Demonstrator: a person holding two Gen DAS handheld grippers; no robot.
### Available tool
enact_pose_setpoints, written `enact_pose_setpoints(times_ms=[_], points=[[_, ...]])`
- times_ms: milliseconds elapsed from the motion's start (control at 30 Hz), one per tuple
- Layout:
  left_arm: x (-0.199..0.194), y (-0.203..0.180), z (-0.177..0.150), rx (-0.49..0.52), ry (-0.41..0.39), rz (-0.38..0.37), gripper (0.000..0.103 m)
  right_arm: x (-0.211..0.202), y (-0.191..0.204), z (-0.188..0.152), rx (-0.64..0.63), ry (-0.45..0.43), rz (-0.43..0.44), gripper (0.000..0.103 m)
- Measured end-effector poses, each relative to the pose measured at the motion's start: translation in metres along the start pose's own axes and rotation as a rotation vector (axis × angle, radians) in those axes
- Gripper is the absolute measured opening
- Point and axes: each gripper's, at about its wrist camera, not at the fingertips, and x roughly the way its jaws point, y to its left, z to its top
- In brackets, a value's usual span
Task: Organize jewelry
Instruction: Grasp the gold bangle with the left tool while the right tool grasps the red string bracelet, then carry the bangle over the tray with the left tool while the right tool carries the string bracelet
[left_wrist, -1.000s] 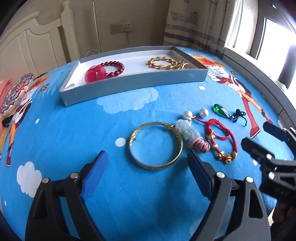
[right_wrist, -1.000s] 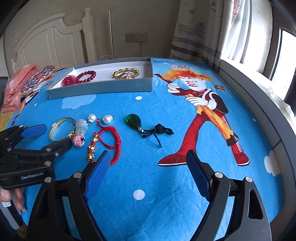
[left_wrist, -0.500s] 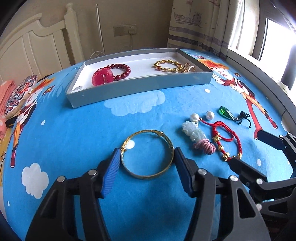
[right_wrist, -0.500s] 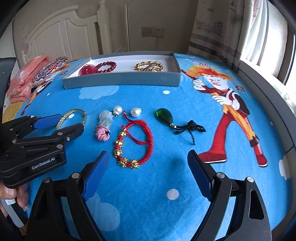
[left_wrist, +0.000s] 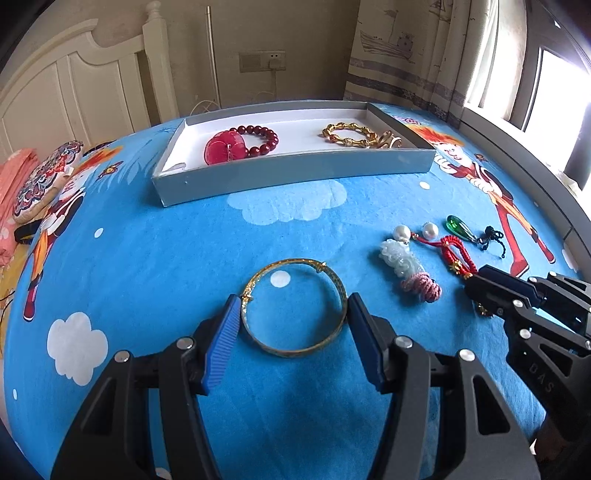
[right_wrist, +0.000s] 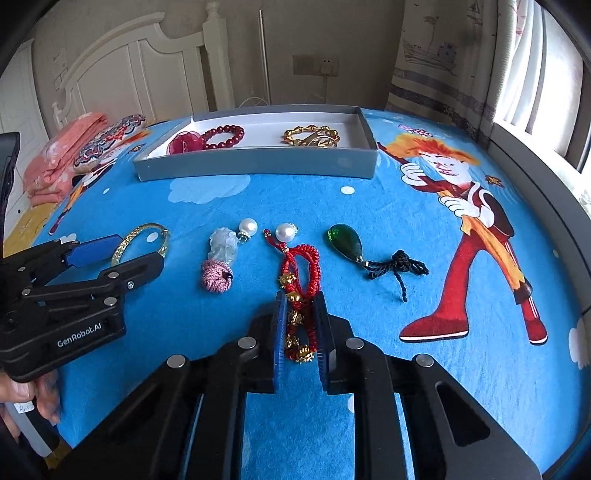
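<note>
While both grasps are being set on blue bedsheet (left_wrist: 147, 258): left gripper (left_wrist: 291, 325) closed against thin gold bangle (left_wrist: 295, 306); right gripper (right_wrist: 300, 325) clamped on red cord bracelet with gold beads (right_wrist: 301, 269). Next judged: both lifted, carried to grey tray (left_wrist: 295, 173).

Red cord bracelet (right_wrist: 300, 295): my right gripper (right_wrist: 300, 325) covers its near half; in the left view I lose most of it behind that gripper's fingers.
Gold bangle (right_wrist: 142, 242): partly hidden behind my left gripper (left_wrist: 293, 325) in the right view.
Gold pieces in tray (left_wrist: 295, 173): too tangled to separate.
Hand (right_wrist: 22, 402): cut off at frame's left edge.
</note>
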Motion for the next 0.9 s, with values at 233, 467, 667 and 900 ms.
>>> enact_pose_setpoints(times_ms=[233,467,667,900], points=[[-0.009,0.001,0.002,-0.006,-0.022,0.009,0.057,-0.012,-0.005,0.002,0.010,-0.040,-0.030,0.016],[-0.016,0.001,0.004,-0.014,-0.039,0.003,0.057,-0.018,-0.010,0.009,0.021,-0.066,-0.052,0.016],[-0.021,0.003,0.008,-0.026,-0.054,0.003,0.057,-0.020,-0.012,0.014,0.029,-0.078,-0.062,0.016],[-0.025,0.004,0.013,-0.030,-0.067,0.006,0.057,-0.023,-0.009,0.024,0.031,-0.099,-0.062,0.016]])
